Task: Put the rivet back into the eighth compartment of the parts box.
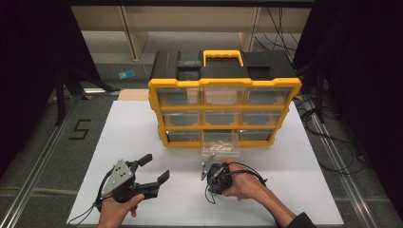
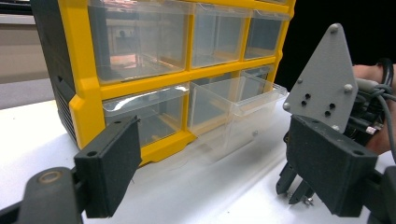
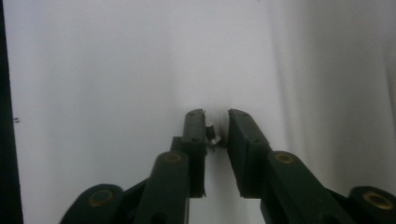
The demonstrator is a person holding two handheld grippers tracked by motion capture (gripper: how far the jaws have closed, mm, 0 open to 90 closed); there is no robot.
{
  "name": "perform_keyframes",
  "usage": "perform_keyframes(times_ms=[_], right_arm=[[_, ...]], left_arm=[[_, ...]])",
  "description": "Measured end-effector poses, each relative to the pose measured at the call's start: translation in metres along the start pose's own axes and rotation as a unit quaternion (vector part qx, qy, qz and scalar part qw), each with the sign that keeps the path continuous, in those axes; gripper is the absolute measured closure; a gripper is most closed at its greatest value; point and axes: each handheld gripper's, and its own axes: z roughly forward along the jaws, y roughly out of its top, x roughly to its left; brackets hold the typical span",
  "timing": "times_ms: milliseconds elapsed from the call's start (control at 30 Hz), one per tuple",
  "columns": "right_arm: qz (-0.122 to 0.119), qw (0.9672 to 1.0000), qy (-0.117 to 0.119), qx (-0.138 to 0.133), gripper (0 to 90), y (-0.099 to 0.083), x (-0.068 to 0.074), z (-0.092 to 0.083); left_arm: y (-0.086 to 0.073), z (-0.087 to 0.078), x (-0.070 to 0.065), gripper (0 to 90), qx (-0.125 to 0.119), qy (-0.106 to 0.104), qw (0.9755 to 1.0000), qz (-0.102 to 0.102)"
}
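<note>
right gripper [image 3: 215,122]: jaws closed on small metal screw [image 3: 212,135], held near tips | open drawer [image 1: 219,148] just ahead | left gripper [image 1: 151,168]: jaws wide, empty, farther off

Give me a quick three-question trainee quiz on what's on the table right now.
1. True or false: the left gripper stands open with nothing between its fingers.
2. What do the right gripper fingers pinch: A a drawer, B a small metal part, C a cable?
3. Which drawer of the organizer is pulled out?

Key: 1 true; 2 B; 3 the bottom middle drawer.
</note>
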Motion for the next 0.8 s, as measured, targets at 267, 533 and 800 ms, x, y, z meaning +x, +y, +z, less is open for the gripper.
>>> perform_keyframes(times_ms=[267,533,800], right_arm=[[0.004,1.0000,-0.001,-0.005,82.9,0.000,-0.001,-0.001],[0.018,0.9946,-0.020,-0.100,83.0,0.002,-0.005,-0.033],[0.035,0.9841,-0.054,-0.165,83.1,0.002,-0.009,-0.062]], left_arm=[[0.000,0.000,0.000,17.9,0.000,0.000,1.0000,0.000],[0.000,0.000,0.000,17.9,-0.001,-0.001,1.0000,0.002],[0.000,0.000,0.000,17.9,-0.001,0.000,1.0000,0.000]])
